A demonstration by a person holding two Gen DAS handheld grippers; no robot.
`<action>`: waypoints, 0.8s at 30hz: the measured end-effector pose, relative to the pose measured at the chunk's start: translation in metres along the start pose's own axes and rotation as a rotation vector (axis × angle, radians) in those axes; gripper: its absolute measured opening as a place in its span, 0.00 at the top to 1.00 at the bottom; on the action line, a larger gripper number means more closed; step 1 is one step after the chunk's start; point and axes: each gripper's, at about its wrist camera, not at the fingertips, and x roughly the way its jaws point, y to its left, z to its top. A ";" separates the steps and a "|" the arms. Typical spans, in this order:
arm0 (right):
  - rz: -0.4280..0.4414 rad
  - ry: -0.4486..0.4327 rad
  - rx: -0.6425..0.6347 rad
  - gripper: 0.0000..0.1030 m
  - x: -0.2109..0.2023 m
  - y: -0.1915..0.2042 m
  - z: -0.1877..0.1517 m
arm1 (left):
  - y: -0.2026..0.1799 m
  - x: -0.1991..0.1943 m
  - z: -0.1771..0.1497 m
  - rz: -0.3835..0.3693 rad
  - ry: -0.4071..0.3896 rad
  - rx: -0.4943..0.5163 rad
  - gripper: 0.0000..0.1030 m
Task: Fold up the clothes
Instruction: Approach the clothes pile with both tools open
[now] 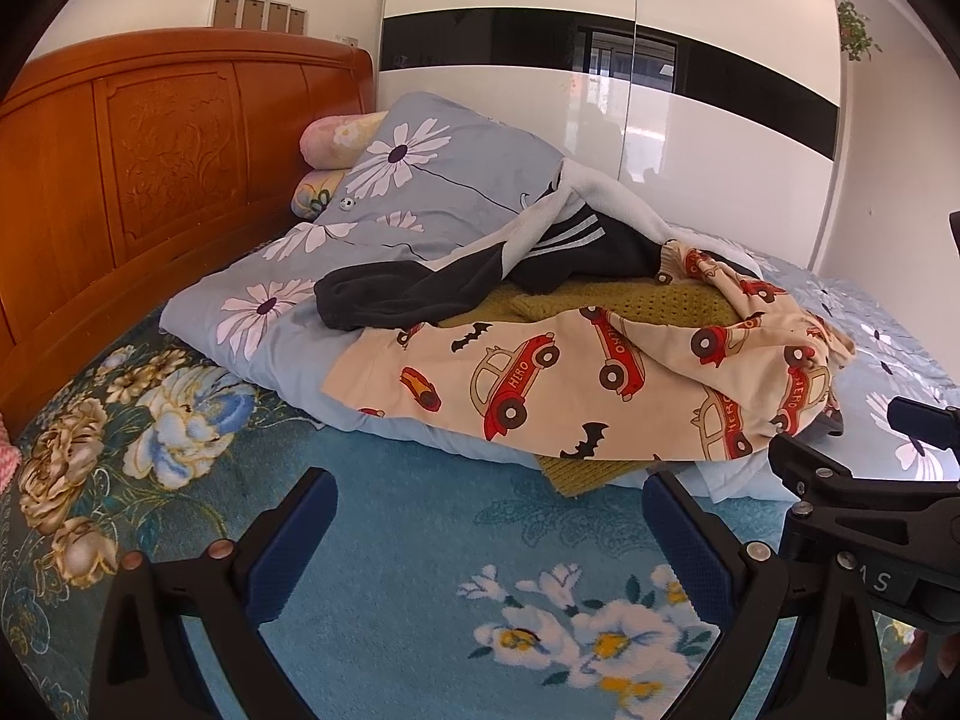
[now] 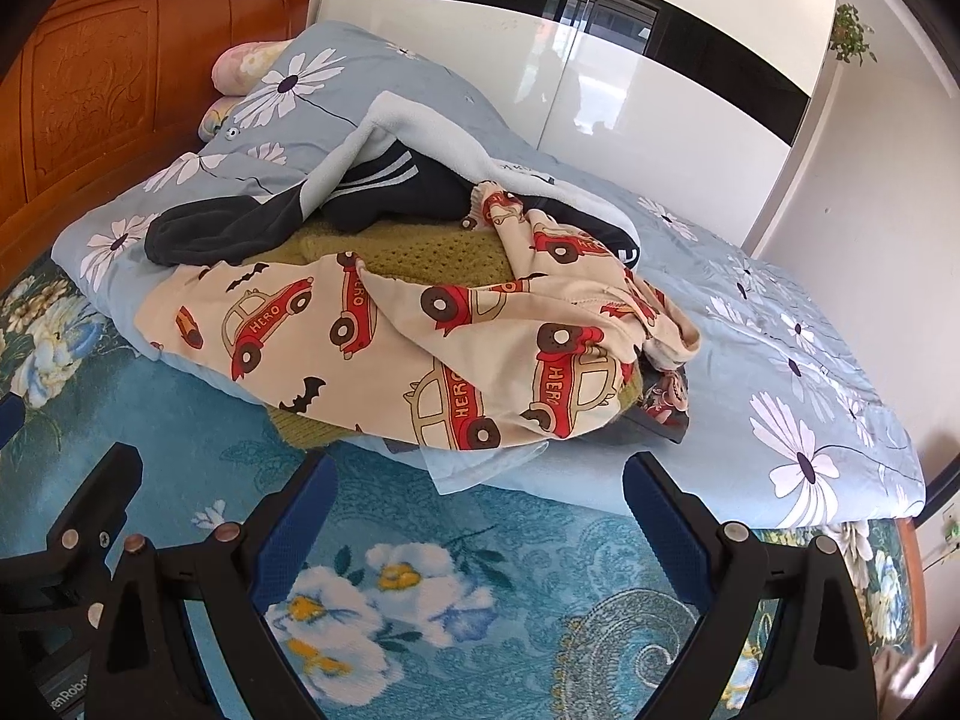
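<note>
A pile of clothes lies on a folded grey-blue daisy quilt (image 1: 420, 192) on the bed. On top is a cream garment with red cars and bats (image 1: 540, 384) (image 2: 456, 354). Under it lies an olive knitted piece (image 1: 630, 300) (image 2: 420, 252). Behind are a dark garment with white stripes (image 1: 570, 246) (image 2: 384, 186) and a pale fleece (image 1: 606, 192) (image 2: 432, 126). My left gripper (image 1: 489, 516) is open and empty above the blue floral blanket, short of the pile. My right gripper (image 2: 480, 498) is open and empty, just before the pile's front edge. The right gripper's body shows at the right of the left wrist view (image 1: 840, 480).
A blue floral blanket (image 1: 420, 540) (image 2: 480, 570) covers the bed in front. A carved wooden headboard (image 1: 150, 150) (image 2: 90, 78) stands at the left. Rolled pink pillows (image 1: 336, 138) lie behind the quilt. A glossy white-and-black wardrobe (image 1: 660, 60) fills the back wall.
</note>
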 end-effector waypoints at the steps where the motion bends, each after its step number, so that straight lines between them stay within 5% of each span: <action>1: -0.001 0.000 -0.001 0.06 0.000 0.000 0.000 | 0.000 0.000 0.000 0.000 0.001 0.001 0.00; 24: -0.006 -0.036 -0.067 0.06 -0.004 0.023 0.007 | 0.022 0.004 -0.003 -0.005 0.027 -0.073 0.00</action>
